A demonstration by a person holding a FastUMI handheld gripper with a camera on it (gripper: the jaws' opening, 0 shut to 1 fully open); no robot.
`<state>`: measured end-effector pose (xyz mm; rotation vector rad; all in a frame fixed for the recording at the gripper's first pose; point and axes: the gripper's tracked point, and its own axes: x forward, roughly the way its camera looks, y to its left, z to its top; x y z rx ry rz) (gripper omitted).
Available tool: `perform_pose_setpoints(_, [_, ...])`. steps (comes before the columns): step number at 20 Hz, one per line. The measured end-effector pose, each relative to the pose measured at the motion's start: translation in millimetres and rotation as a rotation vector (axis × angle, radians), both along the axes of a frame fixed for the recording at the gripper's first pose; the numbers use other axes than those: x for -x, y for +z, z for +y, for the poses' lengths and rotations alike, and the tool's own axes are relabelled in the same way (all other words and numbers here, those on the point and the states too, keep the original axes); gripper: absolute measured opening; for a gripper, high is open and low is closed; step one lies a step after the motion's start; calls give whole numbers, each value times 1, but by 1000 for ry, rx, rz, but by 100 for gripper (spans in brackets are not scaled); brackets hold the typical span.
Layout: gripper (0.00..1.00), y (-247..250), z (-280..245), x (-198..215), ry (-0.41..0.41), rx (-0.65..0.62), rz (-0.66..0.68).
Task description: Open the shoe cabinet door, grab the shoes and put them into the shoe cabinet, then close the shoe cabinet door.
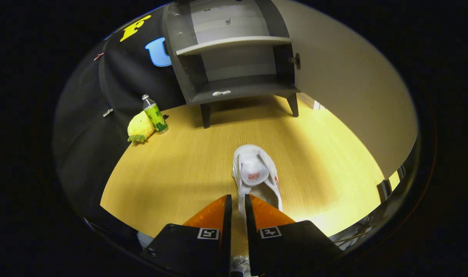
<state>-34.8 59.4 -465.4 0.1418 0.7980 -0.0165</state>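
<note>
Found the tool point(238, 202) at lower centre, closed down narrow on the heel rim of the white shoe point(255, 173), one finger either side of that thin wall. Noted the shoe reaching forward from the fingers, toe toward the shoe cabinet point(234, 90) at top centre and well short of it, over the bench point(180, 165).

Judged the grip the main risk: pinched only a slim edge at one end, with the shoe's whole length out ahead, so could swing, twist or slip free on the way over. Reckoned the toe might also catch the front lip of the lower shelf point(253, 85) or knock the upper shelf point(234, 43) if carried in too low or too high. Saw little danger from the green bottle point(155, 115) and the yellow plush toy point(139, 129) at middle left, both well off the straight line to the cabinet.

Could not tell whether the shoe hung clear of the bench or rested on it. Lost the heel itself behind the fingers. Took the pale panel point(345, 96) at right, beside a hinge point(295, 60), for the open door, though could not be sure. Made out a small pale patch point(221, 92) on the cabinet's front lip, too small to identify. Found the cabinet top cut off.
</note>
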Motion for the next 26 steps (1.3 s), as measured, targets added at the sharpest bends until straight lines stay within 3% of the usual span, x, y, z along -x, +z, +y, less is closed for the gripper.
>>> perform_pose_setpoints(12, [24,-55,-4,-33,9,18,70])
perform_pose_setpoints(26, [24,-64,2,-56,45,66,45])
